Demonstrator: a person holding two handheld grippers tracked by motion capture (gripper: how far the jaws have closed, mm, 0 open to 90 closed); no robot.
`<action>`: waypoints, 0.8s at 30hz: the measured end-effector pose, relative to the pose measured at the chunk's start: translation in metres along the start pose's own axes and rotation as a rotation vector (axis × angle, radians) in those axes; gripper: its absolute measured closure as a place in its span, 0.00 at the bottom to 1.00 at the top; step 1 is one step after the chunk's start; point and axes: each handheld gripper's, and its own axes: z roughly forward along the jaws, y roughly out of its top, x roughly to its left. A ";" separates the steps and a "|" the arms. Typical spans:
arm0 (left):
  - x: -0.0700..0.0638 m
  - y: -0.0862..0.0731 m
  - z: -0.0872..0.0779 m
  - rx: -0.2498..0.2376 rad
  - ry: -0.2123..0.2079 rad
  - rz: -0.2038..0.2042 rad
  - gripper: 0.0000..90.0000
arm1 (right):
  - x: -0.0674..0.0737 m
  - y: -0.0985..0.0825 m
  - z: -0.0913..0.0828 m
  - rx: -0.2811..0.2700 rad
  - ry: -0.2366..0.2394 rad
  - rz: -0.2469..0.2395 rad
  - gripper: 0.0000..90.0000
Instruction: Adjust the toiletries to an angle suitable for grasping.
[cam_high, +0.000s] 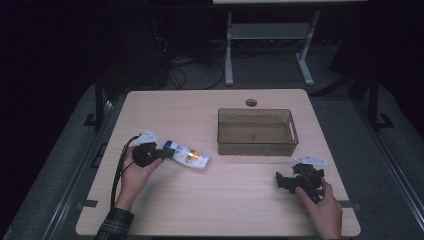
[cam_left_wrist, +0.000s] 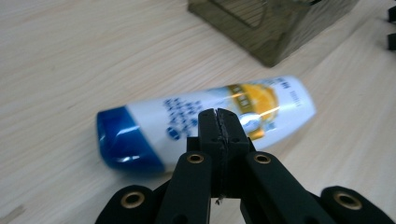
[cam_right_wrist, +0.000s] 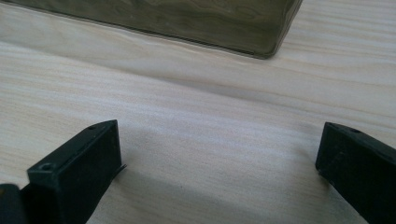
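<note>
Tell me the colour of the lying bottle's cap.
Blue, clearest in the left gripper view: cap.

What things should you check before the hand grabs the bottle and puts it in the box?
1. Left gripper fingers spread for the bottle: not ok, they are pressed together.
2. Bottle within reach: ok, lying just ahead of the left gripper.
3. Box has room: ok, looks empty.
4. Right gripper out of the way: ok, open, over bare table.
5. Bottle cap tight: cannot tell.
</note>
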 end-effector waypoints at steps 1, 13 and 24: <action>-0.003 0.003 0.000 -0.007 -0.010 -0.005 1.00 | 0.000 0.000 0.000 0.000 0.000 0.000 0.00; -0.030 0.036 0.023 -0.017 -0.089 0.051 1.00 | 0.000 0.000 0.000 0.000 0.001 -0.001 0.00; -0.043 0.047 0.052 0.013 -0.115 0.074 1.00 | -0.001 0.000 0.000 0.000 0.005 -0.005 0.00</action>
